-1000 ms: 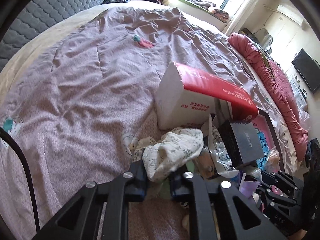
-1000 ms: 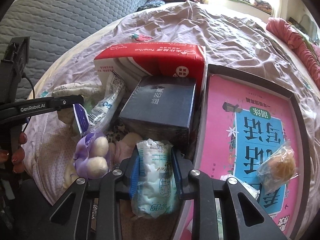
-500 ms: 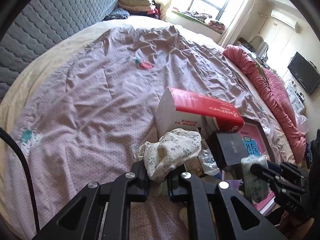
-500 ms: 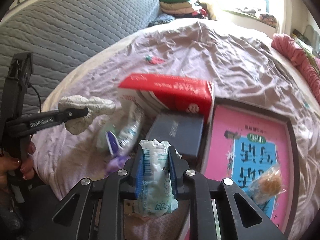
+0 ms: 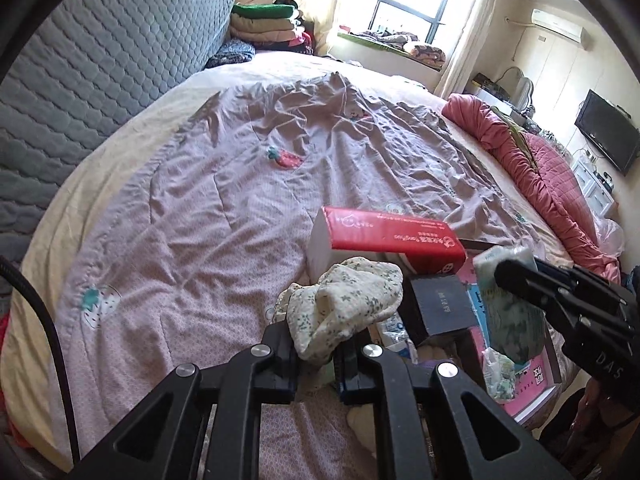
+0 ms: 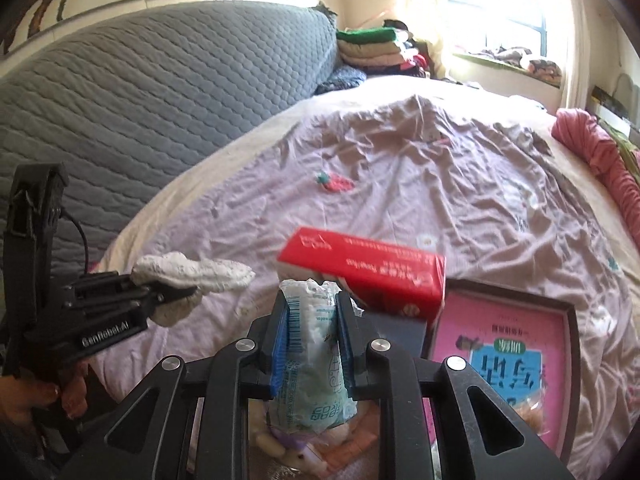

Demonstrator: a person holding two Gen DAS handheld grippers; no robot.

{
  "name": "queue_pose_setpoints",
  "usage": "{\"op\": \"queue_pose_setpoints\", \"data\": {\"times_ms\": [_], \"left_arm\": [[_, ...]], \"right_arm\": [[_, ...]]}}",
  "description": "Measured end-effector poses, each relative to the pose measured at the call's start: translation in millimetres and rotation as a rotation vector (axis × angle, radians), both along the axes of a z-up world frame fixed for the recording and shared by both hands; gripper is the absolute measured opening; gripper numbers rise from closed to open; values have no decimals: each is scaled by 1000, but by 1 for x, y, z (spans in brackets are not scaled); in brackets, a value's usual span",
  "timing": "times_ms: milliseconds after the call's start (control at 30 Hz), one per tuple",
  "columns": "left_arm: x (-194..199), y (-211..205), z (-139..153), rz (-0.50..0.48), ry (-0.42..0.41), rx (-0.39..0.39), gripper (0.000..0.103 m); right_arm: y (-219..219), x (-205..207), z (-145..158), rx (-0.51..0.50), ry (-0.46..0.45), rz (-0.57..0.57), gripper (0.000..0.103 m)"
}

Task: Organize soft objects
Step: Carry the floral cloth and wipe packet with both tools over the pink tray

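The left gripper (image 6: 176, 294) carries the white lettering "GenRobot.AI" on its black side; the right gripper (image 5: 516, 276) shows "DAS". The red tissue box (image 5: 394, 240) and pink book (image 6: 504, 352) bear Chinese print, unreadable here.

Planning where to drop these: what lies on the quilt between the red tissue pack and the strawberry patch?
Nothing: in both wrist views the quilt is bare, only wrinkled, between the red tissue pack and the strawberry patch.
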State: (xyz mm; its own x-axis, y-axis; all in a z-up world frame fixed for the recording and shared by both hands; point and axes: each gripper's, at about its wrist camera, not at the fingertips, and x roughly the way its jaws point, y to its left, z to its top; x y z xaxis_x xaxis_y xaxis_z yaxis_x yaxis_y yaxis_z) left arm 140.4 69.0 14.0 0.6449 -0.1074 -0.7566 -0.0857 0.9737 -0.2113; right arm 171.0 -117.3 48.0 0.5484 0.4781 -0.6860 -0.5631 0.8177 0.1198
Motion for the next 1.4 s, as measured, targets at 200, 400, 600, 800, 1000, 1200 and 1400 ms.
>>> {"op": "queue_pose_setpoints", "data": {"times_ms": [200, 400, 600, 800, 1000, 1200, 1400], "left_arm": [[-8, -10, 16, -4, -18, 22, 13], [-15, -35, 31, -46, -37, 45, 13], [-21, -66, 43, -95, -56, 65, 13], [-27, -98, 52, -141, -72, 92, 13], [-29, -122, 54, -177, -69, 106, 13], [-26, -151, 50, -227, -58, 111, 13], [-23, -190, 43, -290, -43, 119, 13]], "right_arm": [[-9, -9, 15, 28, -30, -14, 23], [-35, -21, 25, 52, -39, -56, 23], [-62, -34, 33, 63, -53, -97, 23], [-93, -45, 40, 87, -65, -143, 23], [-118, -50, 44, 110, -72, -188, 23], [-144, -54, 43, 103, -81, -236, 23], [-177, -55, 37, 98, -79, -292, 23]]}}
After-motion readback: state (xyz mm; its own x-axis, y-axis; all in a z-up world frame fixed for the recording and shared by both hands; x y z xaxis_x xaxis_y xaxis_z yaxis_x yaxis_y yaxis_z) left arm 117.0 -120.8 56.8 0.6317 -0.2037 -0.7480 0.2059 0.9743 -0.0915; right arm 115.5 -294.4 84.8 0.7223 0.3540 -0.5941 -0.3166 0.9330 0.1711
